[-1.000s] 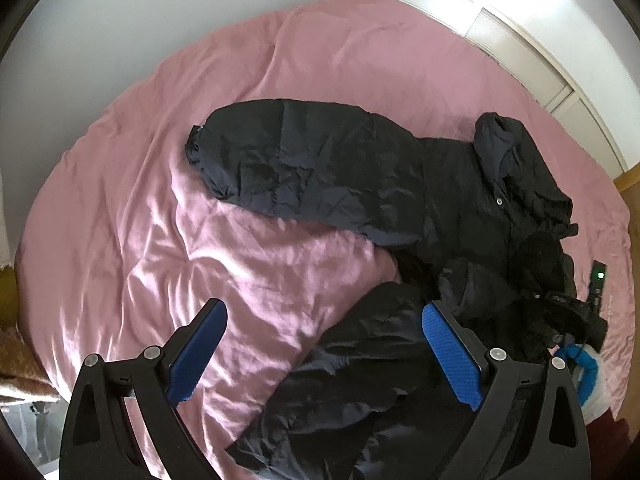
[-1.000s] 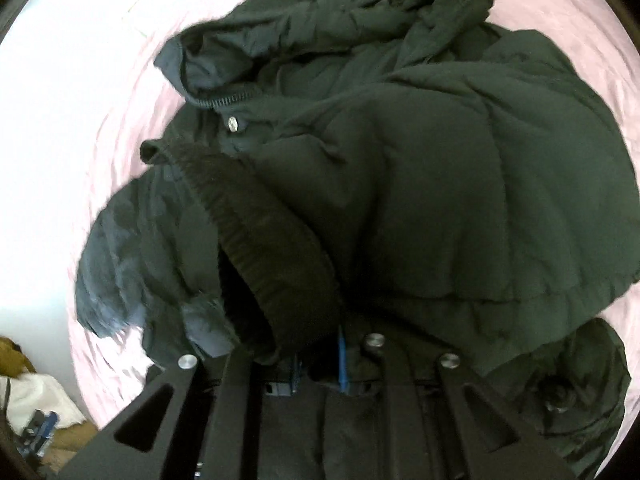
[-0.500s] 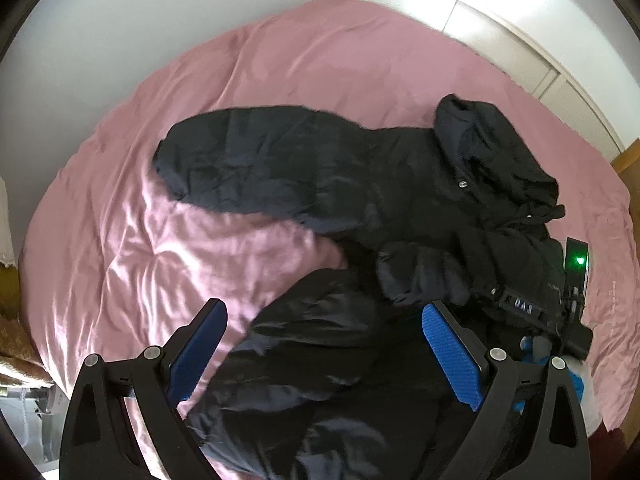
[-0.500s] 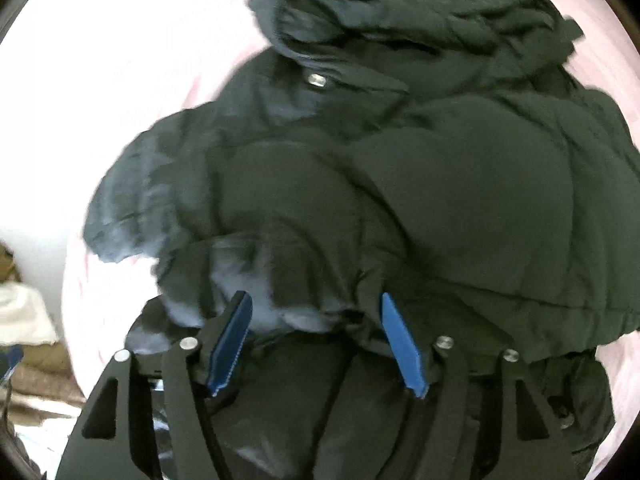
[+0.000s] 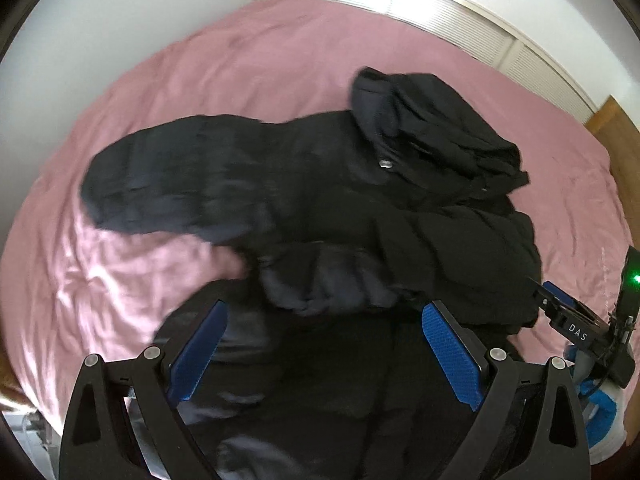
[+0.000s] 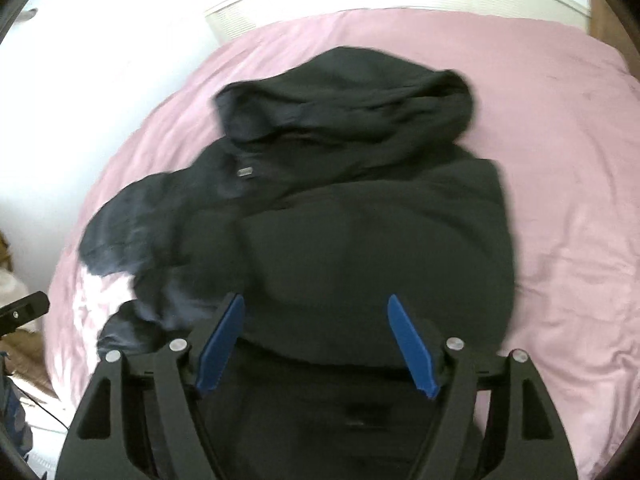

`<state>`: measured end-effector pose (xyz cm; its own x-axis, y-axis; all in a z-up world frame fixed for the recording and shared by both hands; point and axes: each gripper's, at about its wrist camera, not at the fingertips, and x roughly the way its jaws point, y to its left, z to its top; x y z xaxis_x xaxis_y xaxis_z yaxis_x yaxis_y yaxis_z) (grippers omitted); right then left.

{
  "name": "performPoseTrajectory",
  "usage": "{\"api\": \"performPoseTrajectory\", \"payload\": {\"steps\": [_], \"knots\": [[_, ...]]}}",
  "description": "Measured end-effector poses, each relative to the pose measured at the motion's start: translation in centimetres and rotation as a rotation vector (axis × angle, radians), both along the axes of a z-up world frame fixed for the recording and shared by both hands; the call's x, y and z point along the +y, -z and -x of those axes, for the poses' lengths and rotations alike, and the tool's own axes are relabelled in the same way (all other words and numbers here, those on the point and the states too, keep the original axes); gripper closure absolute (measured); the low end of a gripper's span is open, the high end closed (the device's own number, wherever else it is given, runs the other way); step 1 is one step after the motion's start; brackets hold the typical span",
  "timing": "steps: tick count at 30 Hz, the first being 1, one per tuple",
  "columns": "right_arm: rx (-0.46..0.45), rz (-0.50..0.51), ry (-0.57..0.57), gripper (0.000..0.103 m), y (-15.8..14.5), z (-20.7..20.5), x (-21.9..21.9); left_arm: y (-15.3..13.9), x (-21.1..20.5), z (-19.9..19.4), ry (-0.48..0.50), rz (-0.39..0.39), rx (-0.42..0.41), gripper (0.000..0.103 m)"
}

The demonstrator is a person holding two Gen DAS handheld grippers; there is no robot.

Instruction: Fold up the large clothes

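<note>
Black jacket (image 5: pixel 360 208) lies mid-bed on the pink sheet (image 5: pixel 240 80), hood (image 6: pixel 344 108) toward the far edge, one sleeve (image 5: pixel 168 184) out toward the left edge. Left gripper (image 5: pixel 324 316) and right gripper (image 6: pixel 316 300) both spread apart over its near hem, holding nothing.

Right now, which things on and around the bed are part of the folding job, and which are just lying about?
Job:
black hooded jacket
left gripper, open
right gripper, open
pink bedspread, the work surface

Lying about:
louvered closet doors
wooden furniture
</note>
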<state>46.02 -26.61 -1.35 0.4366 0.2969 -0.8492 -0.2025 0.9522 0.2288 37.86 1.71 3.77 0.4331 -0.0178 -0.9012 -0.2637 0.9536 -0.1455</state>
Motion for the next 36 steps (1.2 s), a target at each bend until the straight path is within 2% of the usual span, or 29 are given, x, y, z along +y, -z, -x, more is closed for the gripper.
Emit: {"api": "performPoseTrajectory", "payload": {"steps": [3,6,9,16,20,24,26,30,33,36], "knots": [[-0.007,0.017,0.045,0.025,0.7,-0.7,-3.0,1.0,-2.4,-2.4,0.047,0.020,-0.014,0.006],[-0.029,0.031,0.053,0.025,1.6,-1.3,-4.3,2.2,-5.4,-5.1,0.111,0.017,-0.021,0.008],[-0.006,0.040,0.054,0.025,3.1,-2.2,-4.8,4.2,-8.4,-7.9,0.176,0.026,-0.018,0.012],[0.042,0.074,0.068,0.024,7.5,-3.5,-5.0,11.1,-12.8,-12.8,0.250,0.004,0.005,0.012],[0.072,0.085,0.061,0.024,10.6,-4.0,-4.9,15.6,-12.8,-13.8,0.251,-0.047,0.037,0.011],[0.111,0.112,0.046,0.022,13.8,-4.6,-4.7,19.2,-12.3,-14.2,0.265,-0.069,0.061,0.001],[0.125,0.124,0.044,0.020,15.4,-4.9,-4.6,20.5,-12.4,-14.4,0.271,-0.082,0.065,0.001],[0.136,0.142,0.045,0.017,17.0,-5.4,-4.3,21.6,-12.4,-14.4,0.262,-0.103,0.054,0.001],[0.147,0.164,0.041,0.016,17.3,-5.6,-4.0,22.0,-12.5,-14.4,0.260,-0.123,0.055,0.001],[0.174,0.164,0.040,0.015,16.8,-5.9,-3.9,21.7,-12.4,-14.8,0.269,-0.109,0.074,0.001]]}}
